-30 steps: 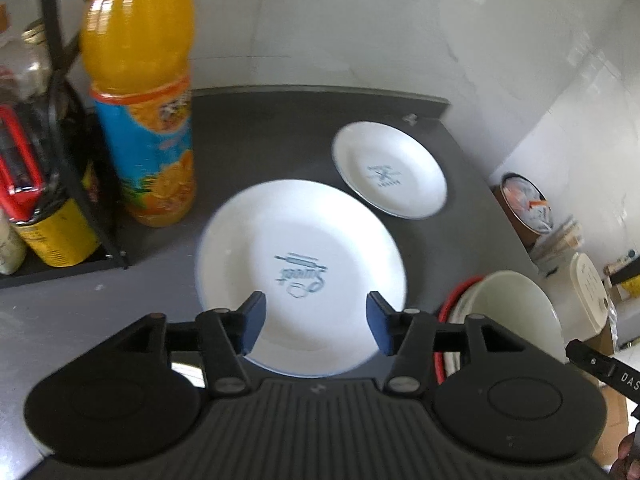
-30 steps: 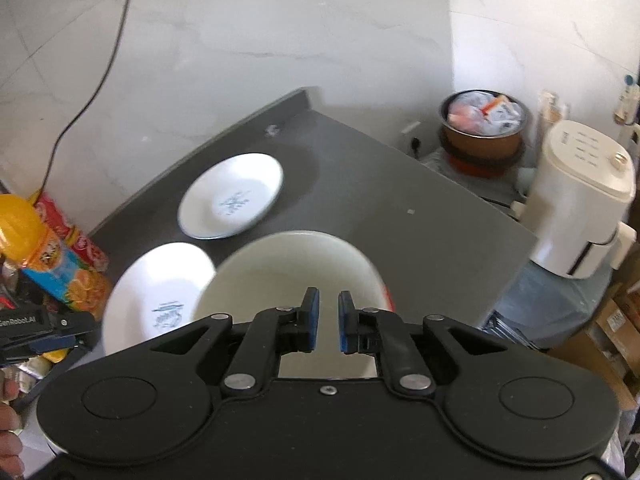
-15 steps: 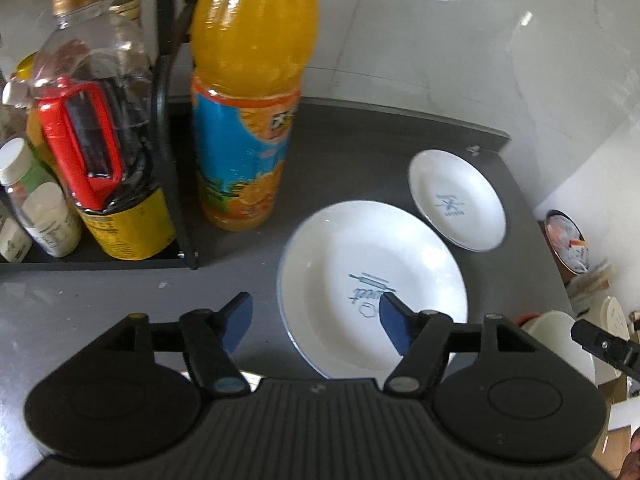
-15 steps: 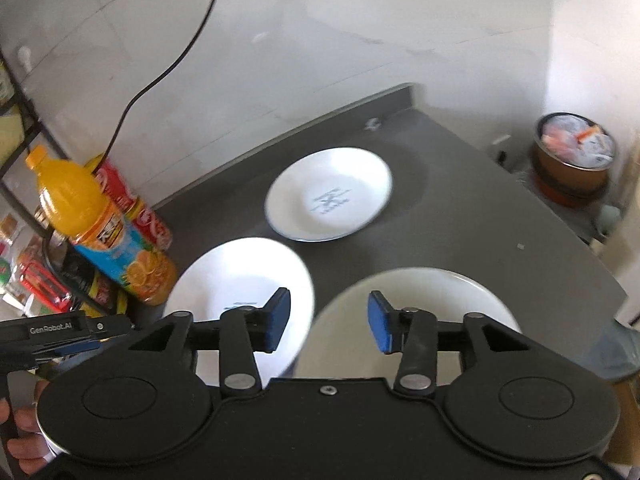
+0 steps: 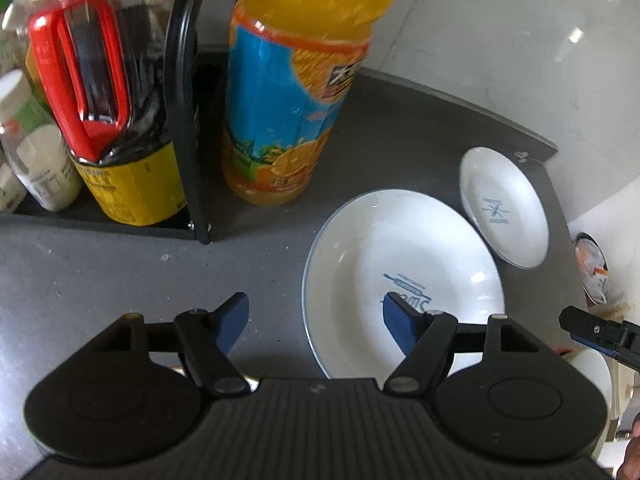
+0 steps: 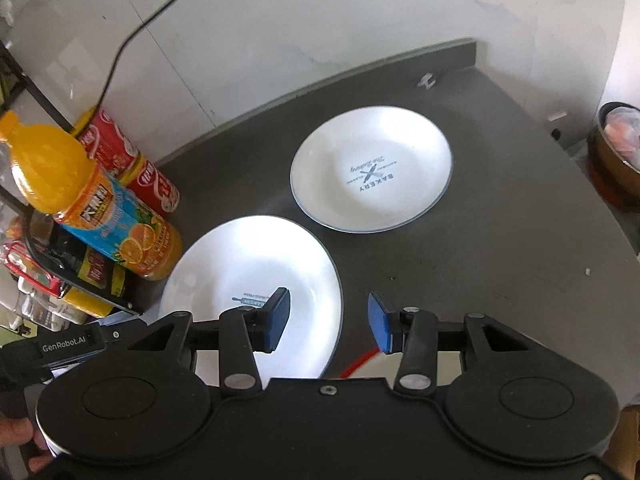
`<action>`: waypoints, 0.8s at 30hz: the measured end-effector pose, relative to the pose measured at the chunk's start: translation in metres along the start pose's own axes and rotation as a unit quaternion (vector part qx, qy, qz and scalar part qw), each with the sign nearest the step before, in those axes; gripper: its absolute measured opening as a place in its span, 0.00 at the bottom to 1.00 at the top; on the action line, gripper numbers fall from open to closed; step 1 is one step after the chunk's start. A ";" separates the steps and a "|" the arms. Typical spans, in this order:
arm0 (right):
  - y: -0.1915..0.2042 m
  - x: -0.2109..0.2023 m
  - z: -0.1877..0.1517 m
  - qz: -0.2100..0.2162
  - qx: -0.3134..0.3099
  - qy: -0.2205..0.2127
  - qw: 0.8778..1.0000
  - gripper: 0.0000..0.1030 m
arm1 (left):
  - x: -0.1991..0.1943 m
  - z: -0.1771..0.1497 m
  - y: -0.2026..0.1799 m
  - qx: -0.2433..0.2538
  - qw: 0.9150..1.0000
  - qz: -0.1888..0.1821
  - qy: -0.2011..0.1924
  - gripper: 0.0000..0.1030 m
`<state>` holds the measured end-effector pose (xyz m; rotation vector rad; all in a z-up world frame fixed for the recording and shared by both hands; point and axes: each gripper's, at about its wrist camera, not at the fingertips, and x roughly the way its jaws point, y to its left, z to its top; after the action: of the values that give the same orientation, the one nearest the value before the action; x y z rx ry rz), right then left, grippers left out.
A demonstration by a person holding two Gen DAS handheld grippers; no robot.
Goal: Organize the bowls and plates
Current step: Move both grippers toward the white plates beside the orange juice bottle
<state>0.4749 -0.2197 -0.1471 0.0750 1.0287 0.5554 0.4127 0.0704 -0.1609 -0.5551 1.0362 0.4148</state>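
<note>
Two white plates lie apart on the dark bench. The near plate (image 5: 404, 276) sits just ahead and right of the left hand-held gripper (image 5: 316, 322), jaws wide and empty; the far plate (image 6: 372, 168) lies beyond the right hand-held gripper (image 6: 328, 320), also wide.

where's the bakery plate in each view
Left wrist: the bakery plate sits at the right, beyond the larger plate.
Right wrist: it lies up centre-right, logo readable, past the larger plate.
Shared landmark: the orange juice bottle beside the larger plate.
</note>
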 end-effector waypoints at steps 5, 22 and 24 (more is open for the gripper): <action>-0.005 0.027 0.014 0.003 0.010 0.042 0.999 0.42 | 0.020 0.004 0.006 -0.034 0.999 0.007 0.020 0.67; -0.011 0.099 0.026 -0.027 0.026 0.152 0.988 0.32 | 0.063 0.003 0.024 -0.118 0.991 0.007 0.064 0.25; -0.008 0.101 0.025 -0.028 0.020 0.155 0.987 0.29 | 0.066 0.002 0.023 -0.121 0.991 0.006 0.065 0.24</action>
<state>0.5388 -0.1743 -0.2164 -0.0047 1.3411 0.5048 0.4308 0.0938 -0.2240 -0.8011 1.1227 0.5235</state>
